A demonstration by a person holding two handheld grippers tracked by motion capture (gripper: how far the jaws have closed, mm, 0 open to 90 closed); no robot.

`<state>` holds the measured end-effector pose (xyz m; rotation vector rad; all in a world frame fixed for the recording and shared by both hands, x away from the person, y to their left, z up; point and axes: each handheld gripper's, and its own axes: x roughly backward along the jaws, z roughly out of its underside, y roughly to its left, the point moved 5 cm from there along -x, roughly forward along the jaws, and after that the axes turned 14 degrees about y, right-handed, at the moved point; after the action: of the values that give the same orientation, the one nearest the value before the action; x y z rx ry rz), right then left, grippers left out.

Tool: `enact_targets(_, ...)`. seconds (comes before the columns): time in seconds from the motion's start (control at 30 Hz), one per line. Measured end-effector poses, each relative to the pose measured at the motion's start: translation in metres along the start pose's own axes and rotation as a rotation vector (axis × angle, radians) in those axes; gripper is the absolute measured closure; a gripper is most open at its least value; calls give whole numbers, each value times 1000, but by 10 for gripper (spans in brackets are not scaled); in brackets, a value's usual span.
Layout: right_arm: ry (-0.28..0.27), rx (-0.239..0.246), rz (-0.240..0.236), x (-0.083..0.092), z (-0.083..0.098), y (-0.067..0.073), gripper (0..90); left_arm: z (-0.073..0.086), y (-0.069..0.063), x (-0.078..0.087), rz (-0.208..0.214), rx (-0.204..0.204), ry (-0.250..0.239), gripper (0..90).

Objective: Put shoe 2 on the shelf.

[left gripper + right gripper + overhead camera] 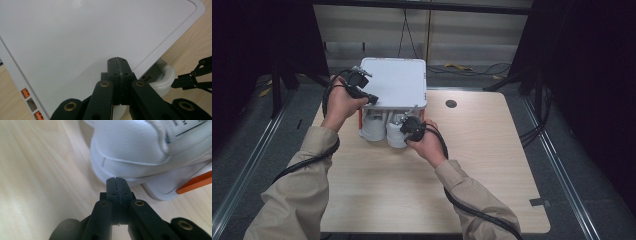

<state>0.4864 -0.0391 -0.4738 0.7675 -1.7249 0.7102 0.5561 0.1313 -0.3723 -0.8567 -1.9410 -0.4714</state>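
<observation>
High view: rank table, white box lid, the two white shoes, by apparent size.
1. Table
2. White box lid
3. Left shoe and right shoe: look alike, both partly under the lid, so unranked.

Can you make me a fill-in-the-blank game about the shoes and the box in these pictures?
1. The two shoes sticking out of the box are ____ in colour.
2. Both the left gripper and the right gripper have their jaws ____.
3. The box stands on a ____ table.
4. The small trim on the box's side is ____.

Missing words: white; shut; wooden; orange
</observation>
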Motion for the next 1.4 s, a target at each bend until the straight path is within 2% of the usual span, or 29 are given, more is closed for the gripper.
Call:
enact_targets(0.1,-8,-4,-11,-1,-3,0,900,0,0,0,1,-1,-2,900)
enact_targets(0.17,21,4,1,-1,-4,2,900,0,0,0,1,0,2,900)
enact_targets(0.23,-3,22,-44,0,-7,8,900,-1,0,0,-1,-3,9,900)
enact_targets(0.3,-8,34,-30,0,-9,12,900,-1,0,0,-1,-3,6,900)
enact_targets(0.37,-17,15,-33,-2,-10,10,900,-1,0,0,-4,-4,5,900)
enact_targets(0.4,-22,4,-57,-3,-11,9,900,-1,0,0,-3,-4,4,900)
enact_targets(0.43,-23,-1,-59,-3,-12,9,900,-1,0,-1,0,2,-1,900)
enact_targets(0.5,-10,11,-27,-3,-13,8,900,-1,0,-1,2,5,-2,900)
enact_targets(0.6,-4,3,-18,-2,-16,7,900,-1,0,-1,0,4,2,900)
enact_targets(0.67,11,-1,21,-3,-17,4,900,-1,-1,-1,-2,5,2,900)
enact_targets(0.8,-5,-14,-4,-5,-18,1,900,-1,0,-1,-1,7,-3,900)
enact_targets(0.9,-11,-18,-9,-5,-19,0,900,-1,-1,-1,0,7,-4,900)
enact_targets(0.97,-4,-24,5,-6,-19,-3,900,-1,-1,-1,0,6,-5,900)
enact_targets(1.03,-18,-31,-12,-7,-19,-5,900,-1,0,-1,2,3,-2,900)
enact_targets(1.07,-23,-21,-3,-6,-18,-4,900,0,0,-1,4,0,-4,900)
enact_targets(1.13,-34,-21,-44,-4,-19,1,900,0,1,-1,8,2,-7,900)
enact_targets(1.2,-31,8,-44,-3,-21,7,900,0,1,-1,7,3,-7,900)
enact_targets(1.3,-53,15,-72,-5,-27,11,900,-1,0,-1,7,6,-10,900)
enact_targets(1.4,-78,-6,-61,-7,-30,8,900,0,1,-1,7,1,-8,900)
